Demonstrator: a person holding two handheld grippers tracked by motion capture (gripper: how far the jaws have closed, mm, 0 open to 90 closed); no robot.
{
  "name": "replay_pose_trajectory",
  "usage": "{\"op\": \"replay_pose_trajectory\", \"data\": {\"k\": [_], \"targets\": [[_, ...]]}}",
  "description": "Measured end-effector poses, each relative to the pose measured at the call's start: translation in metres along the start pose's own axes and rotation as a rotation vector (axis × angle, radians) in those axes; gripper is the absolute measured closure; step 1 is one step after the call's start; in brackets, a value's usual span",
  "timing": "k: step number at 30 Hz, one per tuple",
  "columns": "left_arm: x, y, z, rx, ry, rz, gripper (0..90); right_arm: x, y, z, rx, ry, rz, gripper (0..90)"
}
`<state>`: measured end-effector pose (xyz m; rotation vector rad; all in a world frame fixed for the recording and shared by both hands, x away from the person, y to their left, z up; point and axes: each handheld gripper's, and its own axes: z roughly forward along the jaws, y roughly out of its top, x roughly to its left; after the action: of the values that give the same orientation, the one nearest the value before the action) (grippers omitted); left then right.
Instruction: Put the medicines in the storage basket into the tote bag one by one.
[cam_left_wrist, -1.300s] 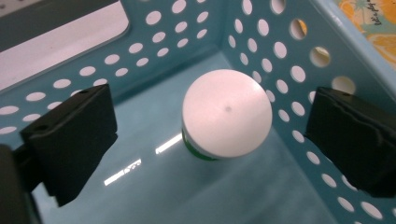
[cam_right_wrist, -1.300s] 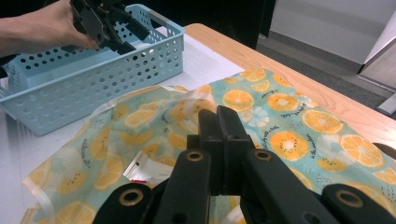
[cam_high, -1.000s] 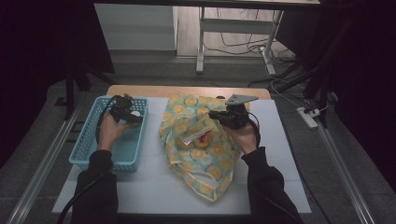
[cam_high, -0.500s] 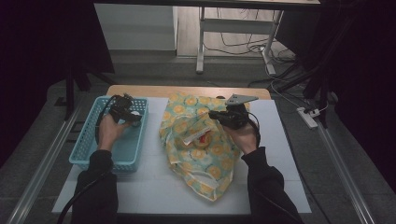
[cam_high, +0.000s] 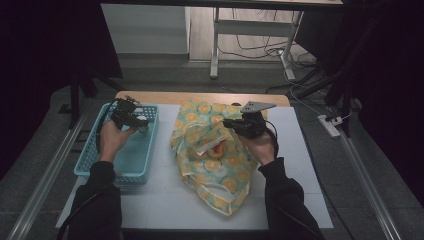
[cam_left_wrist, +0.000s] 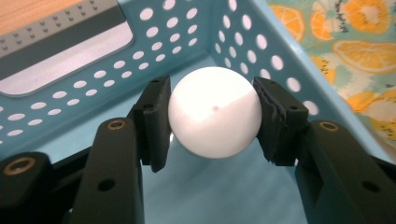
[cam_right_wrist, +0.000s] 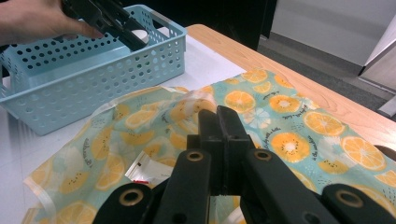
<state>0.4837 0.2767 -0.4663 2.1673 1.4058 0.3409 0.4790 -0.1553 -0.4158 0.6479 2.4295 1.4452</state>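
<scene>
We see a desk (cam_high: 150, 200) covered by a matte white sheet, with a strip of pale wood showing along its far edge. Around it the room is dim: a dark floor, metal rails running along both long sides, a light panel and a metal frame with loose cables beyond the far edge, and a power strip (cam_high: 329, 125) on the floor off the right side.

Near the left edge of the desk sits a light blue plastic basket (cam_high: 90, 165), rectangular, with smooth walls pierced by rows of round holes. In the middle of the desk lies a crumpled cloth bag (cam_high: 220, 170), soft and wrinkled, printed with orange slices on a teal ground. A small clear packet (cam_high: 212, 146) with a red patch lies in its folds.

Our left hand-held gripper (cam_left_wrist: 212, 119) hangs inside the basket, toward its far right corner. Its jaws have just been closing, and the two black ribbed pads now press on either side of a white ball (cam_left_wrist: 214, 112), smooth, round and matte with one tiny dark dot. The ball is lifted clear of the basket floor.

Our right hand-held gripper (cam_right_wrist: 218, 135) is over the bag near the far edge of the desk, its black jaws pressed flat together with a fold of the cloth right at their tips; whether it pinches the cloth we cannot tell.
</scene>
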Motion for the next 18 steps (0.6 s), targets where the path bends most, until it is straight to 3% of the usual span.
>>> {"op": "replay_pose_trajectory", "data": {"k": [3, 11, 18], "targets": [[-0.002, 0.002, -0.006, -0.005, -0.005, -0.003, 50.4, 0.000, 0.000, 0.000, -0.001, 0.000, 0.001, 89.9], [-0.009, 0.005, -0.021, -0.009, -0.015, 0.035, 50.4, 0.000, 0.000, 0.000, 0.003, -0.001, -0.002, 90.0], [-0.015, 0.007, -0.036, -0.021, -0.049, 0.051, 50.4, 0.000, -0.001, 0.001, 0.003, -0.001, -0.002, 89.9]]}}
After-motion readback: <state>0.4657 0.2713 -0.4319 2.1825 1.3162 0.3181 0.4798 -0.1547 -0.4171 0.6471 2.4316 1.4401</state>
